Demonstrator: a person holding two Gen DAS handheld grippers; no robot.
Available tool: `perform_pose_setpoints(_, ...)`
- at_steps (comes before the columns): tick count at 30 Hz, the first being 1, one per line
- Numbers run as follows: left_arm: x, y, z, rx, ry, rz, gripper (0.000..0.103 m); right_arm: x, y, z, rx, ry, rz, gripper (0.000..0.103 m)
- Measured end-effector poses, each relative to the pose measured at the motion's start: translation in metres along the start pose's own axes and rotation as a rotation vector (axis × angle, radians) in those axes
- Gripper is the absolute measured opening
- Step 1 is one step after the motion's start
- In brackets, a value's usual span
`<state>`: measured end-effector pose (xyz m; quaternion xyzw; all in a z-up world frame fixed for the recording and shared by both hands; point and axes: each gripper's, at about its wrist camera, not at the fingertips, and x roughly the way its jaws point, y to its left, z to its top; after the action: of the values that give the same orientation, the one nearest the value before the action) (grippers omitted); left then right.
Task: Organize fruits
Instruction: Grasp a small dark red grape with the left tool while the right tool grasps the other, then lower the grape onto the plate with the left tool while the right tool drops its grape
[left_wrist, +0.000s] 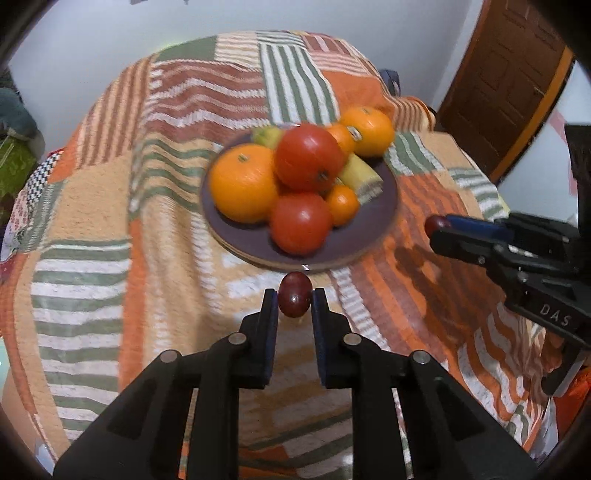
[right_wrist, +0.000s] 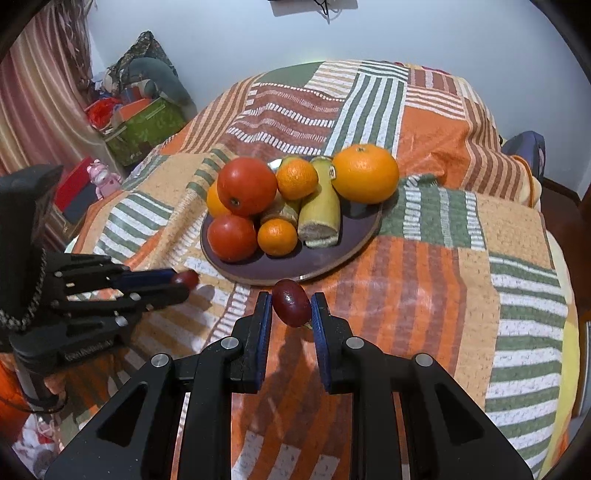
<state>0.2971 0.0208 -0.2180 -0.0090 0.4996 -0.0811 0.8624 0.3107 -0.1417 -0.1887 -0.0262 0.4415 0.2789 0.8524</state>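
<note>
A dark round plate (left_wrist: 380, 206) (right_wrist: 332, 254) on the patchwork quilt holds oranges (left_wrist: 243, 182) (right_wrist: 365, 173), red tomatoes (left_wrist: 308, 157) (right_wrist: 245, 186) and bananas (right_wrist: 319, 206). My left gripper (left_wrist: 294, 301) is shut on a dark red grape (left_wrist: 294, 299), just in front of the plate's near rim. My right gripper (right_wrist: 291, 302) is shut on a second dark red grape (right_wrist: 291, 302), also near the plate's front edge. Each gripper shows in the other's view: the right gripper (left_wrist: 437, 225) at the right with its grape, the left gripper (right_wrist: 184, 280) at the left.
The quilt (right_wrist: 443, 280) covers a rounded table and hangs over its edges. A brown door (left_wrist: 509, 88) stands at the back right. Boxes, bags and a pink toy (right_wrist: 101, 177) clutter the floor at the left by a striped curtain (right_wrist: 33, 92).
</note>
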Motion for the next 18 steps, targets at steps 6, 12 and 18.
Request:
perform_pose_setpoints(6,-0.003,0.022,0.017,-0.055,-0.037,0.015,0.018,0.011,0.002,0.014,-0.013,-0.001,-0.004,0.020)
perform_pose_setpoints(12,0.017,0.032,0.029,-0.083,-0.018,0.020,0.018,0.032,0.012,0.021,-0.042,0.032,0.009,0.020)
perform_pose_setpoints(18,0.032,0.032,0.034,-0.080,-0.002,0.017,0.018,0.047,0.018,0.021,-0.067,0.057,0.018,0.020)
